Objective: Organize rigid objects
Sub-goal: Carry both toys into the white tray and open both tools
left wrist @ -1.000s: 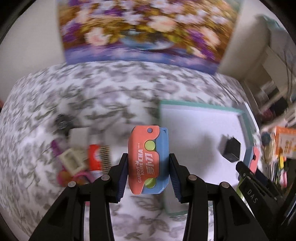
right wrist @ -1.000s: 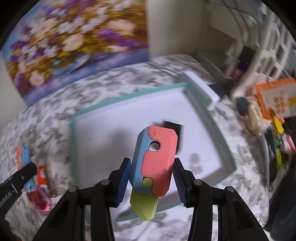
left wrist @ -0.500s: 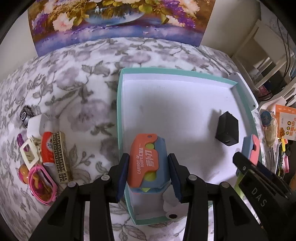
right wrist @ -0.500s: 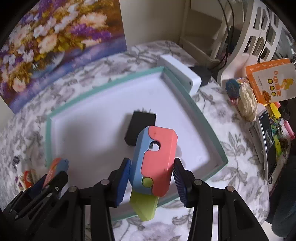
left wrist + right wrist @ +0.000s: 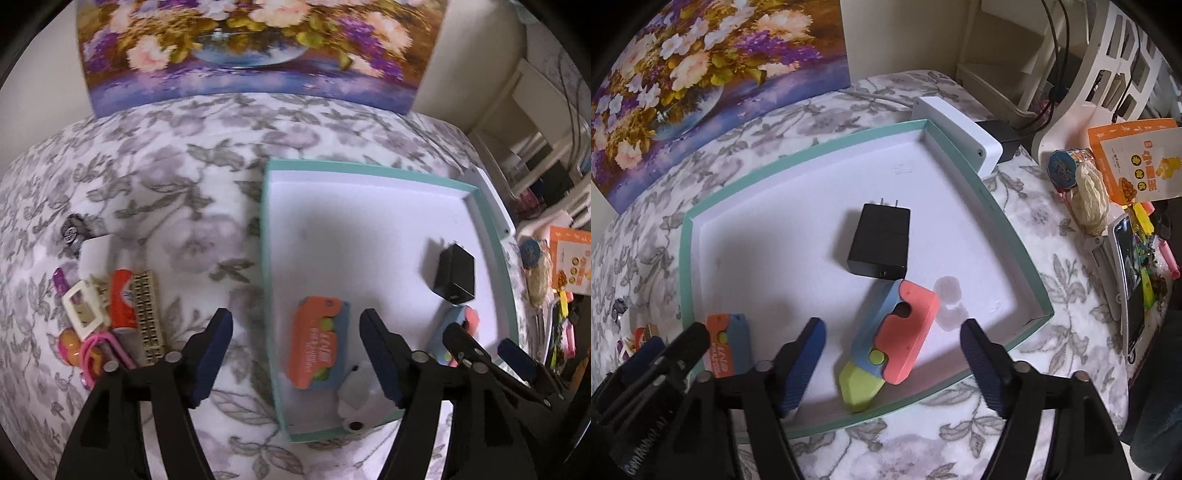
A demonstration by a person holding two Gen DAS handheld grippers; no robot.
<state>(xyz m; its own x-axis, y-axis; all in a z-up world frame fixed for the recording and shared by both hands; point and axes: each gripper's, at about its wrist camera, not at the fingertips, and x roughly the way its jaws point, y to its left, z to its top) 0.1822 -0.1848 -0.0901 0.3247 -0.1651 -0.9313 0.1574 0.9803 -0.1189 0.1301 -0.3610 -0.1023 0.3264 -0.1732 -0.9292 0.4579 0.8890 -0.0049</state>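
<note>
- While the left gripper [image 5: 295, 354] hangs over the near left edge of the teal-rimmed tray [image 5: 264, 236], its jaws stand wide apart and grip nothing.
- In the left wrist view, an orange-and-blue toy knife [image 5: 317, 341] lies flat on the tray's white floor, between the two blue pads but touching neither.
- A black charger [image 5: 455, 275] rests farther right in the tray, and just beyond it a second toy knife [image 5: 461, 321] shows, partly hidden by the right gripper [image 5: 487, 350].
- On the flowered cloth [image 5: 177, 177] to the left of the tray sits a huddle of small things: a red tube [image 5: 122, 297], a patterned gold bar [image 5: 149, 314], a white frame [image 5: 84, 308] and a pink loop [image 5: 99, 350].
- A flower painting [image 5: 251, 48] stands at the far side of the cloth.
- In the right wrist view, the right gripper [image 5: 892, 362] is likewise spread open and empty, poised above the tray's near edge [image 5: 923, 391].
- The second toy knife [image 5: 892, 343], pink and blue with a green blade poking out, lies slanted on the tray floor between the pads, clear of both.
- The black charger [image 5: 881, 243] lies just beyond it, prongs pointing away.
- The first toy knife [image 5: 727, 345] lies at the tray's near left corner, beside the left gripper [image 5: 665, 354].
- Off the tray to the right sit an orange packet [image 5: 1134, 166] and other clutter.
</note>
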